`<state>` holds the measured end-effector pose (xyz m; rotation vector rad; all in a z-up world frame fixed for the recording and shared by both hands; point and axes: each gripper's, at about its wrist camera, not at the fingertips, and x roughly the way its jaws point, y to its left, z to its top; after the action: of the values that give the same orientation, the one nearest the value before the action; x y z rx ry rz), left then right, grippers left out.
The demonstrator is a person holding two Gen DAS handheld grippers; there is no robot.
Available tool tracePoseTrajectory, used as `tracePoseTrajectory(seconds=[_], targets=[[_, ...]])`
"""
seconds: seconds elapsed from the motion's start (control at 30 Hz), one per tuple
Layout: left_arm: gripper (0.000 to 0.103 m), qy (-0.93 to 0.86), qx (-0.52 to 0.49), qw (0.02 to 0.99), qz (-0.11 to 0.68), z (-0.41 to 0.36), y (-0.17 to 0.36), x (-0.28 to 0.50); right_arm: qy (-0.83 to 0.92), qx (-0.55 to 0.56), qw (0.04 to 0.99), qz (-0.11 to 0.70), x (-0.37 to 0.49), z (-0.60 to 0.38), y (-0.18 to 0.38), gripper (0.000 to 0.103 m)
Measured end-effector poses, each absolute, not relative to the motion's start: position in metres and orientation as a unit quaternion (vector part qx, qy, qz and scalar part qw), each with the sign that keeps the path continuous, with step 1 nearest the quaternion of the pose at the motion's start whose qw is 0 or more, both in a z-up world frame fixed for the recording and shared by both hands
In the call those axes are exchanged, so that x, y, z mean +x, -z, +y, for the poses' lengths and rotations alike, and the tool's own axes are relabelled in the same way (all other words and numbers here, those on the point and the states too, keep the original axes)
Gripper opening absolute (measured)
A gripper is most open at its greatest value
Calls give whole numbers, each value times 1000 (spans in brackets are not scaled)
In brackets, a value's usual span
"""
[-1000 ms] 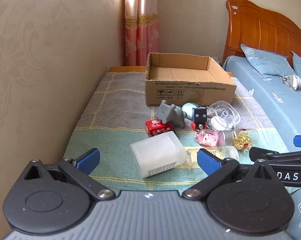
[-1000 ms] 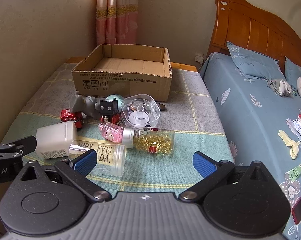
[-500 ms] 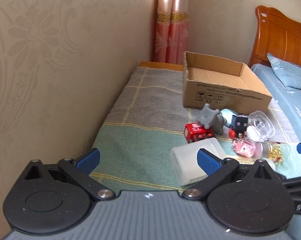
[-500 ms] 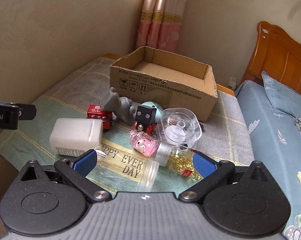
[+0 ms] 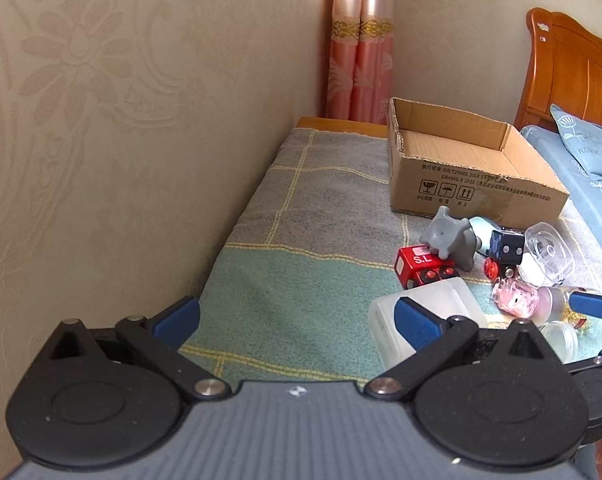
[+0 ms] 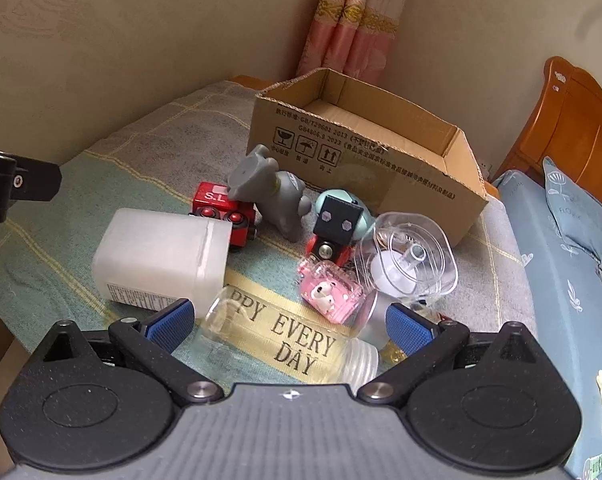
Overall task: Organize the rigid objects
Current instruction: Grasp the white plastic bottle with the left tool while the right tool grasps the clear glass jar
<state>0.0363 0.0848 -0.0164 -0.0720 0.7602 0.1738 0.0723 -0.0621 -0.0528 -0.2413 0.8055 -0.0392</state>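
Note:
An open cardboard box [image 6: 365, 148] [image 5: 473, 176] stands at the back of the cloth-covered table. In front of it lie a white plastic jar [image 6: 161, 256] [image 5: 445, 300], a clear glass bottle [image 6: 293, 340] printed "HAPPY EVERY DAY", a red toy car [image 6: 221, 212] [image 5: 421, 266], a grey elephant [image 6: 273, 192] [image 5: 449, 238], a black-headed toy [image 6: 337, 224], a pink charm [image 6: 329, 292] and a clear tape dispenser [image 6: 409, 260]. My right gripper [image 6: 289, 320] is open, its fingers either side of the glass bottle, not touching. My left gripper [image 5: 297, 316] is open and empty, left of the jar.
A wall runs along the left side of the table [image 5: 321, 216]. A bed with blue bedding [image 6: 561, 264] and a wooden headboard [image 5: 573, 80] lies to the right. A pink curtain [image 5: 357, 40] hangs in the corner behind the box.
My right gripper has moved forward and left, closing in over the glass bottle. My left gripper has swung left toward the wall, away from the jar. Both stayed open.

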Motion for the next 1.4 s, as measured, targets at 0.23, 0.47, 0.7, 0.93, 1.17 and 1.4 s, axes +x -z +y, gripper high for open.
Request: tracePoseTrajectory(seconds=[0.23, 0.47, 0.7, 0.93, 1.17, 1.4], targets=[[102, -40, -12, 923, 383, 70, 20, 53, 34, -84, 909, 406, 58, -88, 53, 103], [102, 30, 9, 923, 383, 39, 27, 80, 29, -59, 909, 411, 49, -101, 52, 103], [102, 62, 48, 913, 401, 9, 53, 112, 27, -59, 912, 406, 48, -102, 48, 103], [102, 60, 32, 911, 407, 26, 57, 101, 18, -57, 910, 410, 44, -102, 48, 103], [102, 54, 30, 911, 407, 49, 59, 85, 14, -40, 906, 422, 40, -109, 55, 103], [102, 56, 18, 901, 430, 52, 77, 93, 1, -9, 899, 439, 45, -117, 64, 103]])
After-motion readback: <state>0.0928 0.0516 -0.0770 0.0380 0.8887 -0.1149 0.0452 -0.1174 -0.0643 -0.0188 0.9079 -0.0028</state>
